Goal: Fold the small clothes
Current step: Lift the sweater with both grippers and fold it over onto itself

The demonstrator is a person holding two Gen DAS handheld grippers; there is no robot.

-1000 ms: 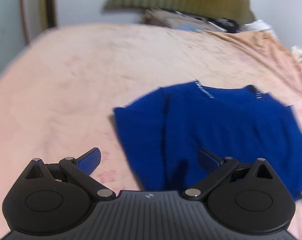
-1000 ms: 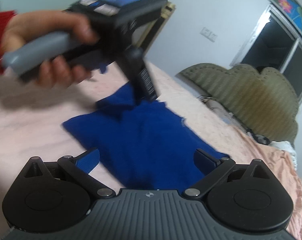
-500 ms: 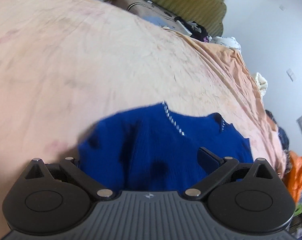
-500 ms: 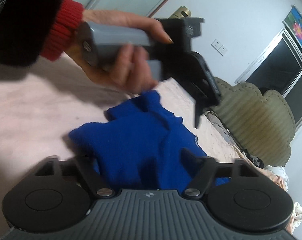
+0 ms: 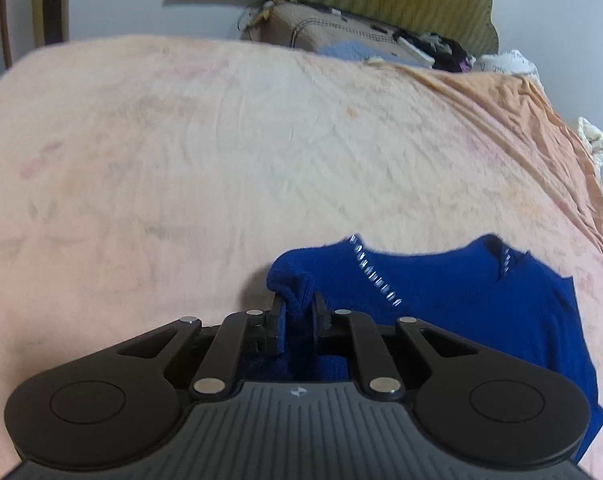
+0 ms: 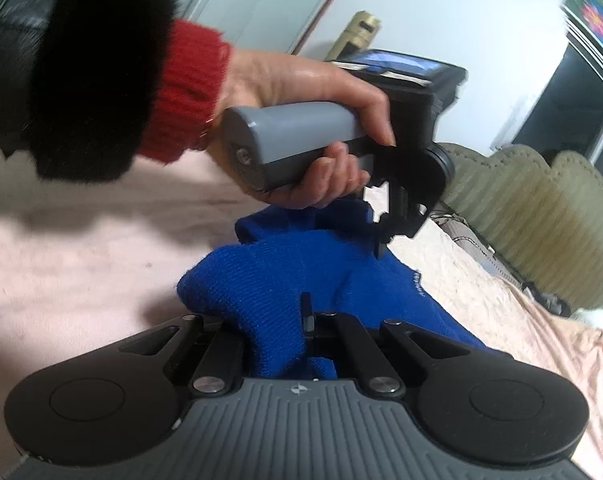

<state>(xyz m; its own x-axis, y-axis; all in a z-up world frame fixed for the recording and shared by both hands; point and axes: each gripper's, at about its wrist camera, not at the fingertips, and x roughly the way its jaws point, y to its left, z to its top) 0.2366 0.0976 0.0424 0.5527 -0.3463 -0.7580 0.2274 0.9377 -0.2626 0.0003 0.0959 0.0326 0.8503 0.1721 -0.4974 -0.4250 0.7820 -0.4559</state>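
blue sweater [image 5: 453,304]: ribbed knit cloth, matt, glinting bead trim at neckline | bed sheet [image 5: 181,160]: peach cloth, soft, creased | left gripper [image 5: 297,312]: matt black plastic, bright metal pivot pins | headboard [image 6: 541,208] beyond sweater: olive ribbed upholstery | handle [image 6: 297,136]: smooth grey plastic

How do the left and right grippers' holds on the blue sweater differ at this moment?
The left gripper has pinched a small rolled fold of the blue sweater, with both black pads visible either side. The right gripper holds a broader bunch that drapes over and hides its left finger. The left grip sits near the beaded neckline; the right grip is on plain knit. Both have just closed and are shut on the fabric, above the pink bedspread.
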